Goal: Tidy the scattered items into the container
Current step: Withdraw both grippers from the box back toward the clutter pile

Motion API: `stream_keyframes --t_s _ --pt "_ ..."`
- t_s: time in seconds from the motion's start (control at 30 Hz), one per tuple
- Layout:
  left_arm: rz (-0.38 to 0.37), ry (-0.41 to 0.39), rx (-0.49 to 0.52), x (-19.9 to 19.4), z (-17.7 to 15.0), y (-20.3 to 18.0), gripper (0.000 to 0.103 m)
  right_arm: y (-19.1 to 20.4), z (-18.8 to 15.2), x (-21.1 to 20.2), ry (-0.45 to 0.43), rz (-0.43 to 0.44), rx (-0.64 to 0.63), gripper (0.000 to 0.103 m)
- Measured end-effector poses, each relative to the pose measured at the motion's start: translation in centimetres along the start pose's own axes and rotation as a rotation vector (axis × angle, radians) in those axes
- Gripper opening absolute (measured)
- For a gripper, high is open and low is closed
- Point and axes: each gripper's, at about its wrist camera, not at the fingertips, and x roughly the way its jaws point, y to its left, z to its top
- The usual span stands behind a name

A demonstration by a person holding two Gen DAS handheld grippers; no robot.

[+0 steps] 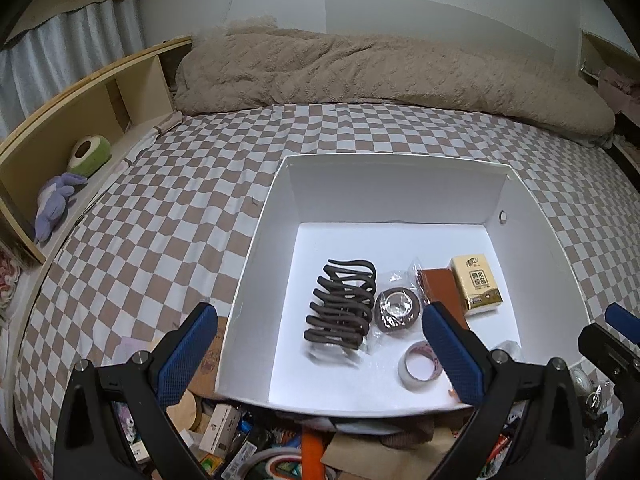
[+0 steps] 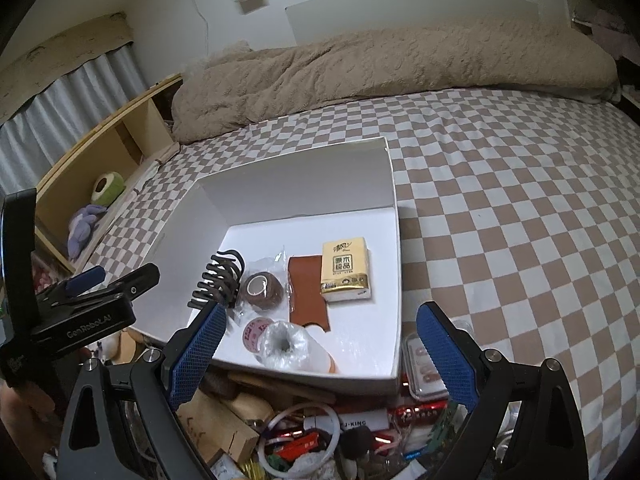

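Both my tools, left (image 1: 320, 354) and right (image 2: 318, 354), gape wide and empty over the near rim of the white box (image 2: 192, 216), a tissue pack (image 2: 345, 271) lying inside.

the white box (image 1: 260, 264) looks like smooth matt card. inside, the tissue pack (image 2: 346, 270) has a glossy plastic wrap, the brown pouch (image 2: 308, 292) a matt leather-like face, the tape roll (image 1: 420, 366) a shiny film. the blanket (image 1: 360, 68) is rough, fuzzy cloth — the finger pads (image 2: 198, 354) are knurled blue rubber.
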Motion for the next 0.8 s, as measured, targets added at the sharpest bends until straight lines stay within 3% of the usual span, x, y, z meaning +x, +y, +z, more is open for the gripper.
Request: stream_keyframes --t_s 0.1,0.17,0.8 --pt "-0.007 -0.004 -0.01 -0.6 -0.4 0.3 0.103 -0.1 -0.3 -0.8 -0.014 -0.008 0.0 0.097" --pt "-0.009 -0.011 -0.012 -1.2 -0.7 0.6 0.103 -0.2 -0.5 -1.4 -0.027 -0.01 0.0 0.103" --pt "-0.101 -0.134 -0.039 -7.8 -3.9 4.3 0.103 -1.5 -5.5 -6.5 -0.172 -0.026 0.077 0.103"
